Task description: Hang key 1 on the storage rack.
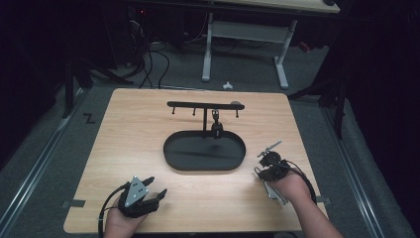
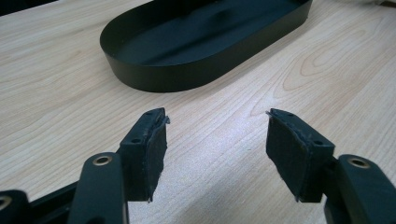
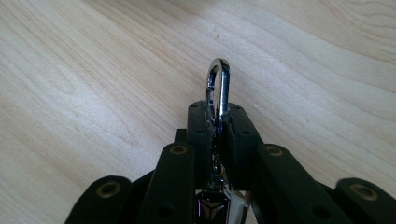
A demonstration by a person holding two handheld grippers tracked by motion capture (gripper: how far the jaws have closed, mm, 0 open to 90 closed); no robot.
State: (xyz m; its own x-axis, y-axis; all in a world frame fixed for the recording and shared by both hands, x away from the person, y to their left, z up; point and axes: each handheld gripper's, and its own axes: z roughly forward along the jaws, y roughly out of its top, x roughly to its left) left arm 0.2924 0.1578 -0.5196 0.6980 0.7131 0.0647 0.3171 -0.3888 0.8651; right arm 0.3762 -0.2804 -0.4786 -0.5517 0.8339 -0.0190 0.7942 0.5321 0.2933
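Dark room all around, cables on the grey floor and a white-legged desk (image 1: pixel 245 37) at the back, with a light wood bench (image 1: pixel 148 124) in the middle of it.

Starting at the left: the left gripper (image 1: pixel 148 191) sits near the front edge of the bench, held in the person's left hand (image 1: pixel 119 223), grey three-cornered plate (image 1: pixel 135 191) on top. In the left gripper view its jaws are wide apart with nothing between them, just bare wood under the pads (image 2: pixel 152 154), and they point toward the near end of the tray (image 2: pixel 154 77).

Middle of the bench: a black oval tray (image 1: pixel 171 161), shallow, looks empty inside apart from the stand. A black T-shaped rack (image 1: pixel 204 105) rises from its far edge, with little pegs hanging off the crossbar. One small dark thing (image 1: pixel 216 124) hangs from the bar just right of the post, too small to tell what it is.

Right side: the right gripper (image 1: pixel 270 158) is near the front right of the bench, well apart from the tray, in the person's right hand (image 1: pixel 289 191). Its jaws are clamped on a shiny metal clasp (image 3: pixel 218 91), whose curved chrome loop sticks up past the jaw tips. More chrome bits (image 3: pixel 212 203) of it hang down behind the jaws. In the high view a thin silvery piece (image 1: pixel 270 147) pokes out up and to the right from the gripper.
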